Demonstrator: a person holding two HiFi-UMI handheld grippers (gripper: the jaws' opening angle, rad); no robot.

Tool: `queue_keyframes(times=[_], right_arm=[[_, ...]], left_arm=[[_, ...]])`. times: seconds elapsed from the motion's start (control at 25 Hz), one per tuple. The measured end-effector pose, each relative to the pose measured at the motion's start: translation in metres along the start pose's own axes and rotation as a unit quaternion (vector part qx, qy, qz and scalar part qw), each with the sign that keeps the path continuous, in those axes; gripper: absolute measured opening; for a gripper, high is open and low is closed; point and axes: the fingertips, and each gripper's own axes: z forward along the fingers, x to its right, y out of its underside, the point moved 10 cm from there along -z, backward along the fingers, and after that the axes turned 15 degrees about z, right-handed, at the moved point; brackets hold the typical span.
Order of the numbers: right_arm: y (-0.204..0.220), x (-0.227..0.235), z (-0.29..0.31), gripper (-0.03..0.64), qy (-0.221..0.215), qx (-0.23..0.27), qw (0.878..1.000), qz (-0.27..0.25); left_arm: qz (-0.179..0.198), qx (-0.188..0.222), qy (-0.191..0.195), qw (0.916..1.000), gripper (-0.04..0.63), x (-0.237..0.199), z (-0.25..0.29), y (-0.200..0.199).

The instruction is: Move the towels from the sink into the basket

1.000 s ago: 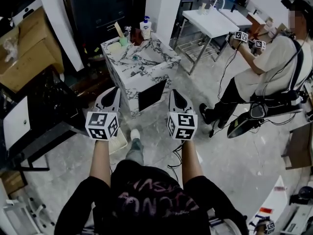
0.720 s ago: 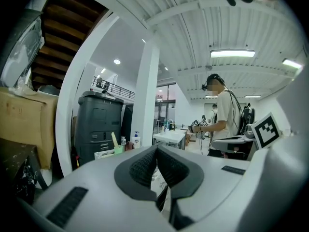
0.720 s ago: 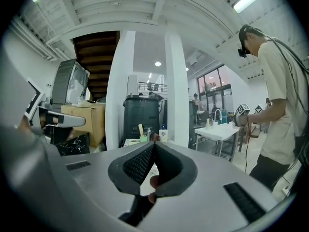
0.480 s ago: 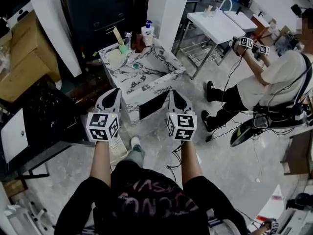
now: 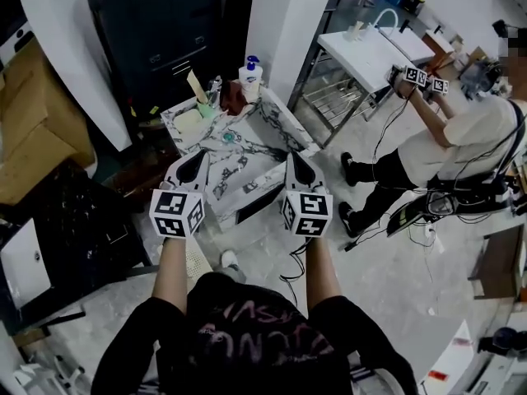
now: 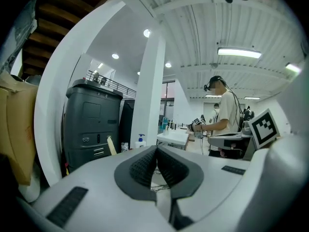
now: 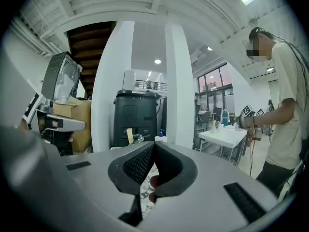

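Observation:
A marble-patterned sink unit [image 5: 276, 130] stands on the floor just ahead of me. Its basin shows a small teal thing [image 5: 230, 137]; I cannot make out towels in it from here. A pale perforated basket [image 5: 196, 260] sits on the floor under my left forearm, mostly hidden. My left gripper [image 5: 196, 156] hovers over the unit's near edge, shut with nothing between its pads [image 6: 145, 164]. My right gripper [image 5: 293, 156] is level with it at the near right corner, also shut and empty, as its own view shows [image 7: 153, 144].
A soap bottle [image 5: 249, 76], a cup of utensils [image 5: 206, 97] and a light green pad [image 5: 189, 122] stand on the counter's back. A black cabinet [image 5: 156, 23] is behind, a black crate [image 5: 74, 220] to the left, and a white table [image 5: 370, 52] and seated person [image 5: 461, 138] to the right.
The sink unit has drifted up and slightly right in the head view as I came closer. Both grippers stay side by side and shut.

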Motion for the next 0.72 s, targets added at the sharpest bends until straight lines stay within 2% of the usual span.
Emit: queue_keyframes(times=[0.32,0.72], right_arm=[[-0.013,0.002,0.037,0.014,0.01,-0.003,1.0,0.012],[-0.019,0.016,0.07,0.014,0.003,-0.006,1.0,0.012]], left_arm=[[0.006,0.004,0.019,0.9998,0.017,-0.027,0.042,-0.014],[0.006,0.003,0.013,0.9999,0.017,-0.035,0.074,-0.016]])
